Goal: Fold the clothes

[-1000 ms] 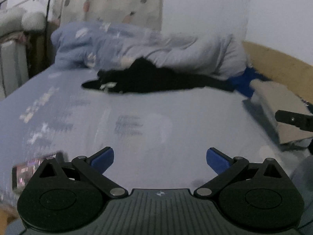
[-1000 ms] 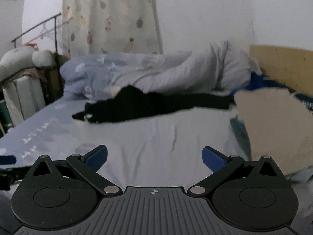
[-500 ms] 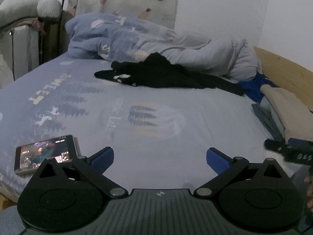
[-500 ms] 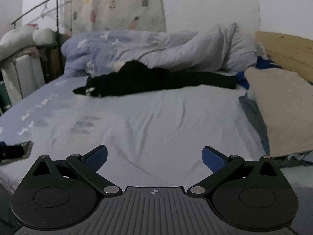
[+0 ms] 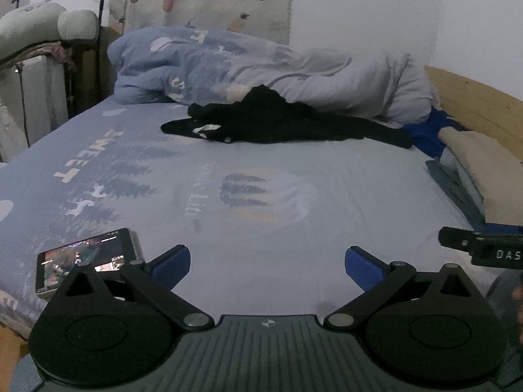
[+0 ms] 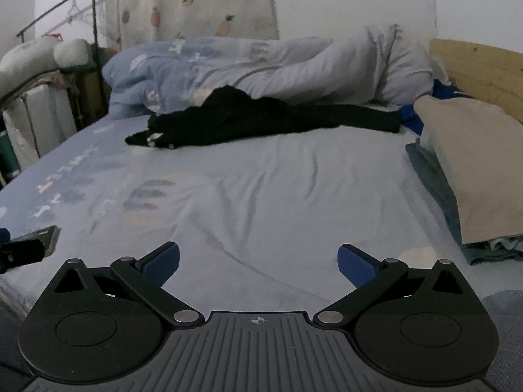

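Note:
A crumpled black garment [image 5: 278, 124] lies across the far middle of the bed, in front of the bunched duvet; it also shows in the right wrist view [image 6: 255, 121]. My left gripper [image 5: 267, 264] is open and empty near the bed's front edge, far from the garment. My right gripper [image 6: 258, 263] is open and empty, also at the front edge. A stack of folded clothes with a beige piece on top [image 6: 470, 170] sits at the right; it also shows in the left wrist view [image 5: 483, 170].
A phone with a lit screen [image 5: 88, 258] lies at the front left of the light blue sheet [image 5: 261, 196]. A bunched blue-grey duvet [image 5: 261, 68] fills the back. A wooden headboard [image 6: 480, 65] runs along the right. A rack with pillows [image 5: 36, 32] stands left.
Both grippers have drawn back and risen a little, so more of the bed's front and the phone show. The black garment has not moved. Both stay open.

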The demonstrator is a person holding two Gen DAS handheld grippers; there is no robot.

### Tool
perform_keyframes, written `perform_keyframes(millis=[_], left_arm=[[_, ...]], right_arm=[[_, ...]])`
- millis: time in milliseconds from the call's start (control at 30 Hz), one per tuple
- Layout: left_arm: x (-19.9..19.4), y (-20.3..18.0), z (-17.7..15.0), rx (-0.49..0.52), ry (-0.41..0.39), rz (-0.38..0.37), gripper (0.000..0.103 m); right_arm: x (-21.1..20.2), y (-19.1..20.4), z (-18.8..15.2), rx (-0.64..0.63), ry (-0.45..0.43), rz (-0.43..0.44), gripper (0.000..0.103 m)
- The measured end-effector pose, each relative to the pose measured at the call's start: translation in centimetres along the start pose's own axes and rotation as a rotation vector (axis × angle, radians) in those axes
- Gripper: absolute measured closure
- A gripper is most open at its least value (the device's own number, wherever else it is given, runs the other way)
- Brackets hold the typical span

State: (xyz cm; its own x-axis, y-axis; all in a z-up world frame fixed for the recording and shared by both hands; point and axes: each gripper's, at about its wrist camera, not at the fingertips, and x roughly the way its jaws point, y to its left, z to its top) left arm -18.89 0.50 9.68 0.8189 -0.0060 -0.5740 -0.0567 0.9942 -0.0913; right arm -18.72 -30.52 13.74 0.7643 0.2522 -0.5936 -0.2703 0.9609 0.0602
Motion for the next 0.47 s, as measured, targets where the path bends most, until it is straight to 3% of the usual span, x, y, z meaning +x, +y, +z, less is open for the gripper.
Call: perform_keyframes(millis=[467], left_arm=[[-0.27,0.24,-0.22,0.012,-0.010,-0.011,0.000]], right_arm=[[0.49,-0.31,-0.42,0.017,0.024,-0.005,0.000]])
